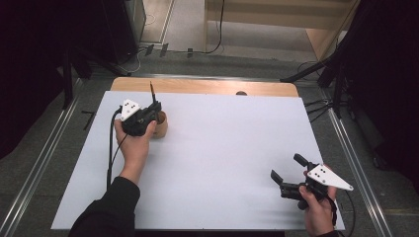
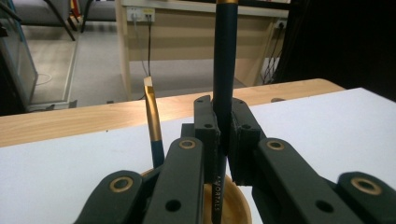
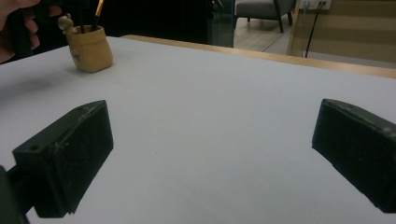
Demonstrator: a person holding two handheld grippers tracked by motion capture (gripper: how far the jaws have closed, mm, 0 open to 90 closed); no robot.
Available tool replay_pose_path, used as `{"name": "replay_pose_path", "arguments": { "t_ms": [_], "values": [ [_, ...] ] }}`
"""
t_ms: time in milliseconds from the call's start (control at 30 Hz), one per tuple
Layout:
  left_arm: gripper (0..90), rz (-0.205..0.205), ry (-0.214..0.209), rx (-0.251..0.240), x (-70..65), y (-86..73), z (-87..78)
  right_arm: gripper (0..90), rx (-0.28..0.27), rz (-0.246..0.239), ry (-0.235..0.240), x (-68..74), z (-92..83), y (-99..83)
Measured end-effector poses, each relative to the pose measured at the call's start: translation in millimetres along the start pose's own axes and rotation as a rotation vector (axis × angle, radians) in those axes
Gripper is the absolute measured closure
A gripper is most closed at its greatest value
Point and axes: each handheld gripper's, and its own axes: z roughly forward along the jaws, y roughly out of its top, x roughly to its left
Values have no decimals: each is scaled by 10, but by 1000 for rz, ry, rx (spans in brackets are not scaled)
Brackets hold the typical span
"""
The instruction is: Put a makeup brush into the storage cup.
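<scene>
We see a wooden table (image 1: 207, 87) covered by a large white sheet (image 1: 222, 158), with grey floor (image 1: 207, 61) beyond its far edge. On the sheet, near its far left corner in the high view, stands a small tan holder (image 1: 161, 126) shaped like a little sack; in the right gripper view the same holder (image 3: 91, 52) sits far off, with a small figure on its rim.

Our left gripper (image 1: 148, 116) hovers right over the holder, and its jaws are pressed tight on a dark, upright brush handle (image 2: 225, 84) whose lower end reaches down into the holder's mouth (image 2: 236, 205). Just beside it, already standing in the holder, is a second brush (image 2: 152, 122) with a gold ferrule and a flat pale tip, leaning slightly.

Our right gripper (image 1: 288, 176) lies well apart, near the front right corner of the sheet, held low in the hand. Its jaws stand spread wide with nothing but bare white sheet (image 3: 210, 140) between them.
</scene>
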Motion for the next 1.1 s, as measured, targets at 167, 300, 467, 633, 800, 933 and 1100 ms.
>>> {"name": "replay_pose_path", "arguments": {
  "t_ms": [167,300,467,633,800,933,1100],
  "values": [
    [842,26,28,13,-63,-31,26,0,-1,1,-1,-5,-4,0],
    [842,7,53,21,-89,-71,34,0,-1,2,-1,-7,-6,-1],
    [841,-12,62,44,-103,-138,55,0,-2,0,-1,-5,-8,2],
    [841,-9,68,56,-123,-174,77,0,-2,2,0,-5,-9,1],
    [842,1,95,62,-147,-202,83,0,0,0,-1,-6,-6,-1],
    [841,-4,106,71,-156,-248,88,0,1,-9,-1,0,-6,1],
    [839,0,101,76,-154,-256,69,0,2,-7,-1,-1,-8,-1]
  ]
}}
